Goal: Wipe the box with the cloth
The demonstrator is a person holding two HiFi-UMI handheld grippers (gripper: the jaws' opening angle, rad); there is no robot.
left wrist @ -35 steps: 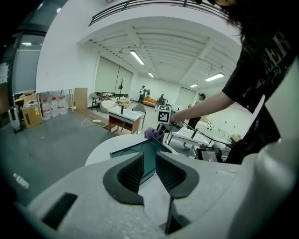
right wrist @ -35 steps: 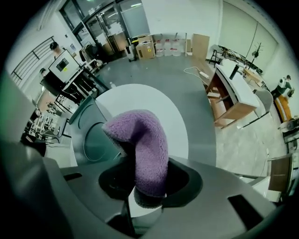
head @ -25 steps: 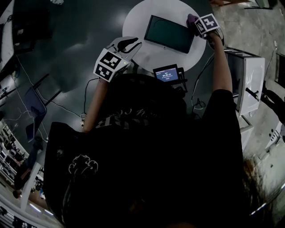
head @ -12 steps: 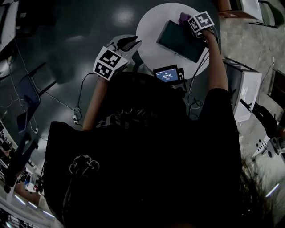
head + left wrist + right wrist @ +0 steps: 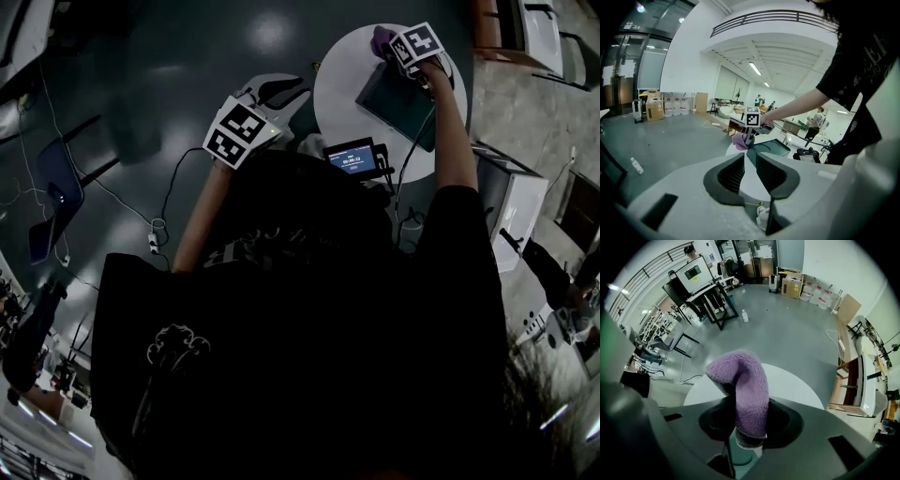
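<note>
Right gripper view, fluffy purple cloth (image 5: pixel 745 387) gripped by right hand-held gripper (image 5: pixel 750 423), left hand-held gripper (image 5: pixel 750 169) ajar

Far corner of box (image 5: pixel 394 101) beneath right tool (image 5: pixel 393 49) and cloth (image 5: pixel 380 38)

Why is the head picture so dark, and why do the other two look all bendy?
Head view: dim, the black shirt fills most of it; only the white table and a glare spot on the floor look bright. Left gripper view: well lit, the wide lens curves the ceiling lines. Right gripper view: black corners ring the picture; the purple cloth looms big and sharp.
</note>
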